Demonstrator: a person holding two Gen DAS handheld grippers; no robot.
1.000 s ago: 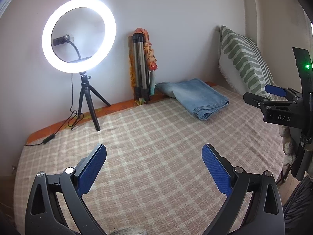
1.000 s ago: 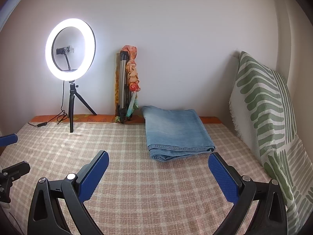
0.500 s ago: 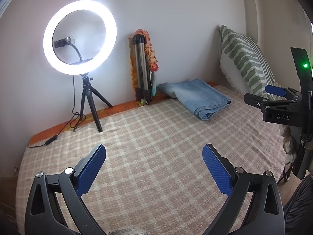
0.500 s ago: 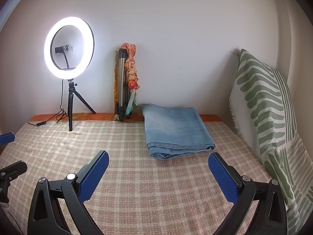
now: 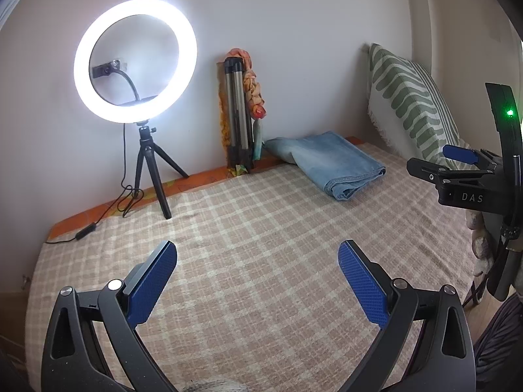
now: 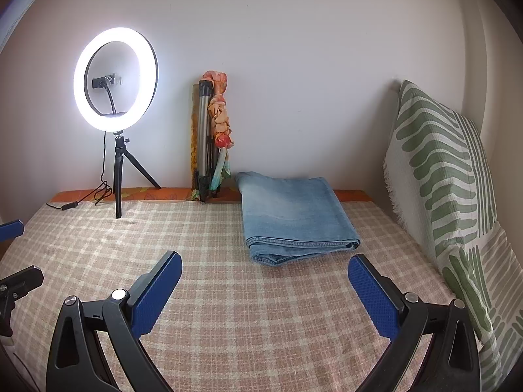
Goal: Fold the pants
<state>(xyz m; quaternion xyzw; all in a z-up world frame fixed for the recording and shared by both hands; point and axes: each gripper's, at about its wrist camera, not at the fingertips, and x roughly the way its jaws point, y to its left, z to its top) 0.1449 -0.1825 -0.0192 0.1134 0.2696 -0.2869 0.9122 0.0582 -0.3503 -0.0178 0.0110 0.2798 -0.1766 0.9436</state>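
A faded light-blue denim is shown by the folded pants (image 6: 295, 215), a beige-and-cream check by the bedspread (image 6: 228, 294), green stripes on white by the pillow (image 6: 438, 170), orange by the mattress edge (image 5: 183, 186), and blue textured pads (image 6: 157, 290) on black by both grippers.

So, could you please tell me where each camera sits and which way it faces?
Left wrist: on the left gripper, above the checked bedspread, facing the ring light; its jaws are open, and the right gripper shows.
Right wrist: on the right gripper, open, facing the folded jeans and pillow.
Both views share light, jeans, pillow.
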